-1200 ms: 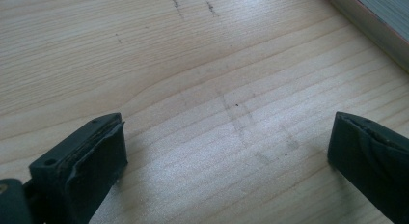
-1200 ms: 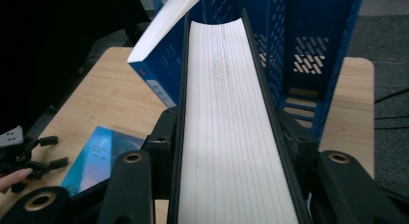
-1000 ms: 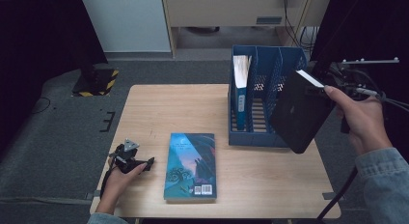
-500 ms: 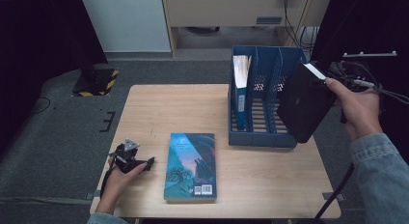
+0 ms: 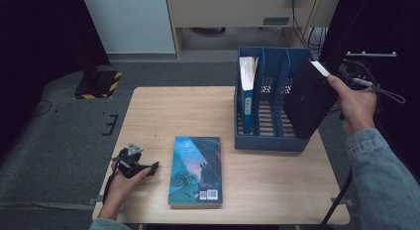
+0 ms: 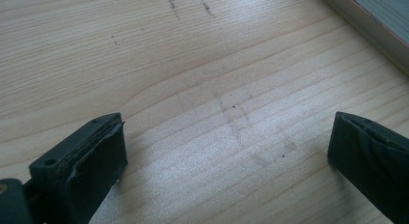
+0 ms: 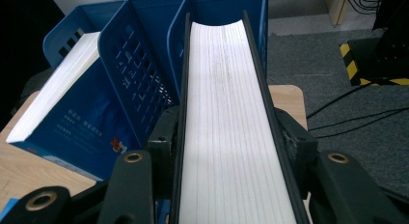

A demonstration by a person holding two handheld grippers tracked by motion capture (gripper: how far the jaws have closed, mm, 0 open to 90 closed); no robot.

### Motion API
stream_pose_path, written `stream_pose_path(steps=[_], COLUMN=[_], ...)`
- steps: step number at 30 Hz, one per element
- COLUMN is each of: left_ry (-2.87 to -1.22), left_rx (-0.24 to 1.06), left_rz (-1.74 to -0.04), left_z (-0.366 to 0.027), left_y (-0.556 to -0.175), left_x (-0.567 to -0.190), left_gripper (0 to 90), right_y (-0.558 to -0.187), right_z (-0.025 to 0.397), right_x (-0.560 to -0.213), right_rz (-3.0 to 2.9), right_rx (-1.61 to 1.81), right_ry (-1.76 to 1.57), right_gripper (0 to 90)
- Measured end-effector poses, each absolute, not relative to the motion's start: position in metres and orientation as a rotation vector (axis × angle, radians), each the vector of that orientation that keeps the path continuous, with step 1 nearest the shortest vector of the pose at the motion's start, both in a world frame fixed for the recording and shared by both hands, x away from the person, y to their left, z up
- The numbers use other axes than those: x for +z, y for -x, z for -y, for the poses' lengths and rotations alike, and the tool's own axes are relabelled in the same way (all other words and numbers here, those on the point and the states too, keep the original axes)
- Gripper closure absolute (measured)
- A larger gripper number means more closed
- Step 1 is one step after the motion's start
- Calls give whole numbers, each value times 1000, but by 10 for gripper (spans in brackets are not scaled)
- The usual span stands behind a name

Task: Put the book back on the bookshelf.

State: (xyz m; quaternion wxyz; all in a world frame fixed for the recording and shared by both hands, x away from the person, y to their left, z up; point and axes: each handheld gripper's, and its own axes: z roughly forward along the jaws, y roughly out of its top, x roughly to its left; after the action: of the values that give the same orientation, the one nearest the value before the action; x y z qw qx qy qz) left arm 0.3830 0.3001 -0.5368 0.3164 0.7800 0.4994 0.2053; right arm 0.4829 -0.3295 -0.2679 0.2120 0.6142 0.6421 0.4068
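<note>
The black book (image 5: 308, 103) was held in the air at the right end of the blue file rack (image 5: 270, 141), tilted, its long axis running from its upper end beside the person's right hand (image 5: 357, 105) down toward the rack's right front corner. In the right gripper view its page edge (image 7: 226, 127) faced the camera and ran straight away toward the rack's end slot. The right gripper (image 7: 226, 151) had the book between its jaws, one pressed on each cover. The left gripper (image 5: 132, 163) rested on the table (image 5: 188, 111) well left of the rack, jaws wide apart over bare wood. There were three books: the black one, one standing in the rack's left slot (image 5: 246, 93), and one lying flat (image 5: 196, 169) left of the rack's front.
</note>
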Motion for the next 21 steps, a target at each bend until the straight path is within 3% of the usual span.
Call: stream_pose_path(steps=[21], left_ry=[-2054], left_rx=[539], left_rz=[-1310], left_z=[-300], left_y=[-383], left_x=[-537], left_gripper=[0], right_y=[-513], right_z=[307], right_x=[-291], right_rz=[-1745], right_rx=[1060], right_ry=[-1701], right_gripper=[522])
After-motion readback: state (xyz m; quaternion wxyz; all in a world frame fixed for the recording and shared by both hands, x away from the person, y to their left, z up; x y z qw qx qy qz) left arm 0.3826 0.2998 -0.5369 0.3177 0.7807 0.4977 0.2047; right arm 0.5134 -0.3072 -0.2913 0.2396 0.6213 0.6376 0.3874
